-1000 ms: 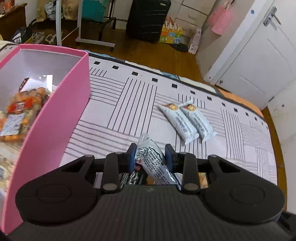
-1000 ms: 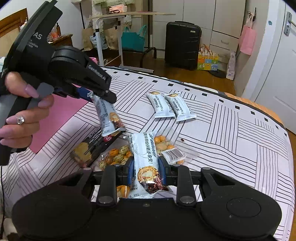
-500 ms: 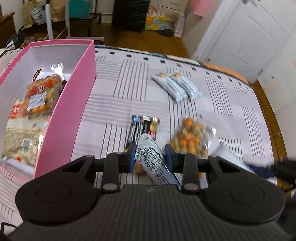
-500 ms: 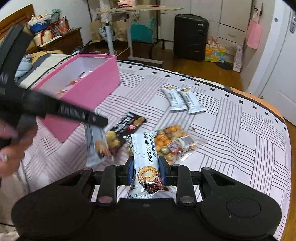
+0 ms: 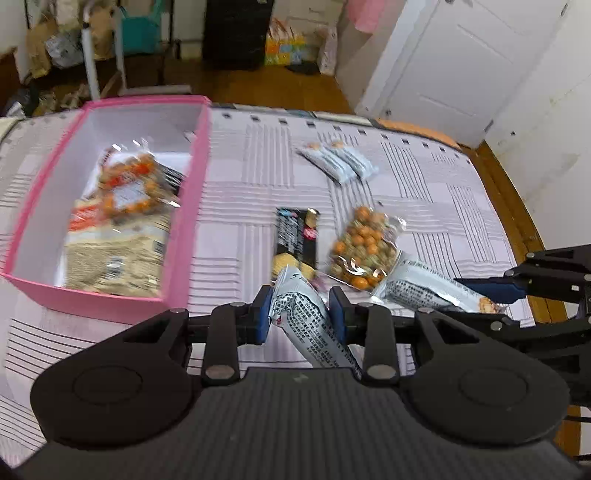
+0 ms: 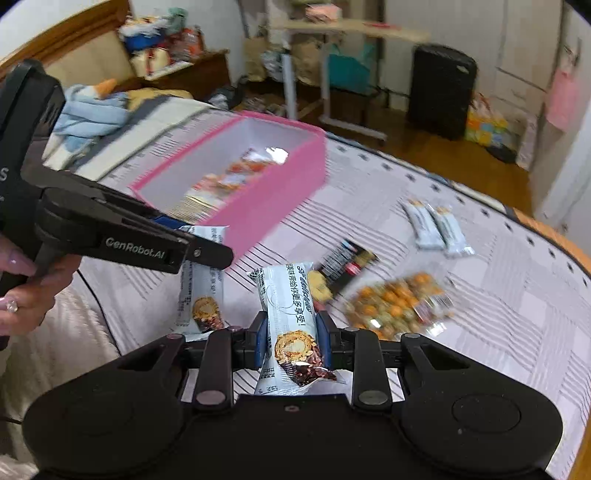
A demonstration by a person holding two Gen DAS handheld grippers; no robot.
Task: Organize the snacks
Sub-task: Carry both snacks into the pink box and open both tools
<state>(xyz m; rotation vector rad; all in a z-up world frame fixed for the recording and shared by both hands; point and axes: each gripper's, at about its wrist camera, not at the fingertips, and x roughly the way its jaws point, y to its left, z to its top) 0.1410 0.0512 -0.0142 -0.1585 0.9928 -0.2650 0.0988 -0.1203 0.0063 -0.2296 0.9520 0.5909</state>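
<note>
Two grippers, left gripper (image 5: 300, 309) and right gripper (image 6: 291, 334), each clamp one snack bar (image 5: 314, 332); two bars (image 5: 338, 161), two packets on striped bedcover (image 5: 424, 192), upper right.

**Setting: domestic bedroom**

Premises are a lived-in bedroom. A bed (image 6: 498, 258) with a striped cover carries the items; a wooden headboard (image 6: 66, 33) stands at its far-left edge. Beyond the bed's far edge: wooden floor (image 5: 266, 85), black suitcase (image 6: 441, 90), white panelled door (image 5: 454, 62), rolling side table (image 6: 347, 31), cluttered bags.
</note>
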